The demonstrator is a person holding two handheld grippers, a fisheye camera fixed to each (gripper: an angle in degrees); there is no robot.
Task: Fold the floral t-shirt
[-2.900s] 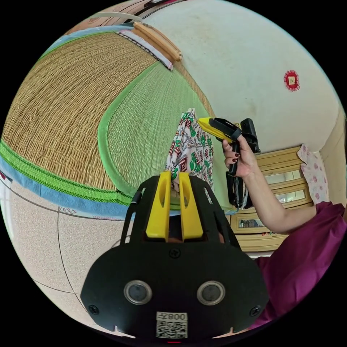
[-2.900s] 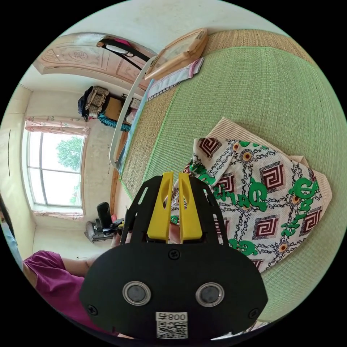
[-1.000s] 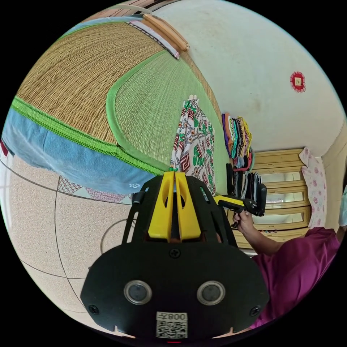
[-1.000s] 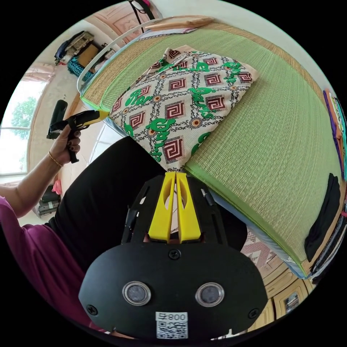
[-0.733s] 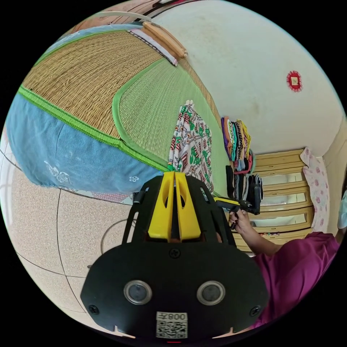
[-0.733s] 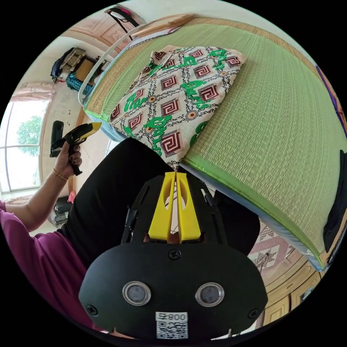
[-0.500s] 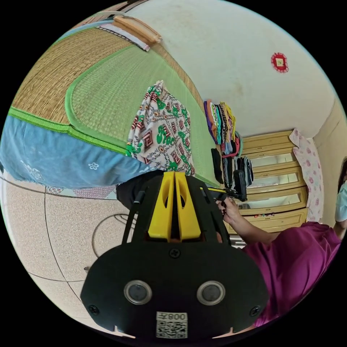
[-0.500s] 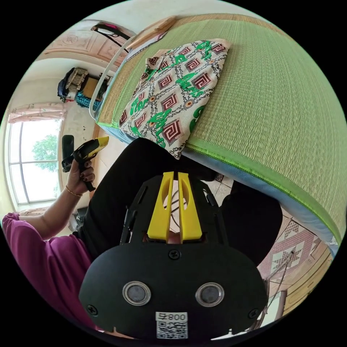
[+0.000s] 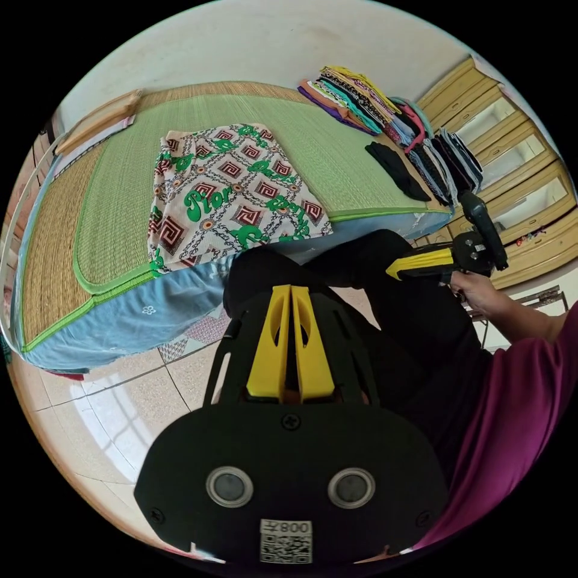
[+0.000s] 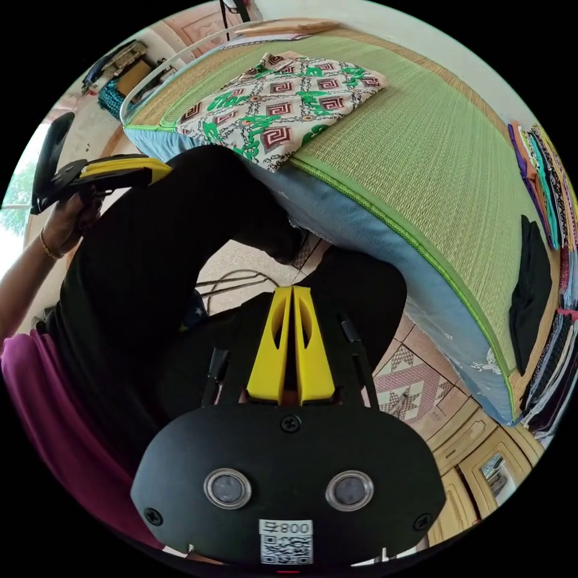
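Fingers of the left gripper press together tip to tip with nothing between them, poised over the person's dark-clothed lap. Fingers of the right gripper are likewise pressed together and empty, pointing toward the knees and the tiled floor.

In the left gripper view, the floral t-shirt lies at 11 o'clock as a folded rectangle on the green mat of the bed, its near edge reaching the mat's border and apparently slightly overhanging it, though the fisheye curve makes this hard to judge. The right gripper appears at 3 o'clock, held by the person's hand, well apart from the shirt. A row of folded clothes lies along the bed's far side at 1 o'clock, with a dark garment just beside it.

In the right gripper view, the floral t-shirt lies at 12 o'clock near the mat's edge. The left gripper shows at 10 o'clock, held by the person's other hand, clear of the shirt. Wooden drawers stand at 4 o'clock.
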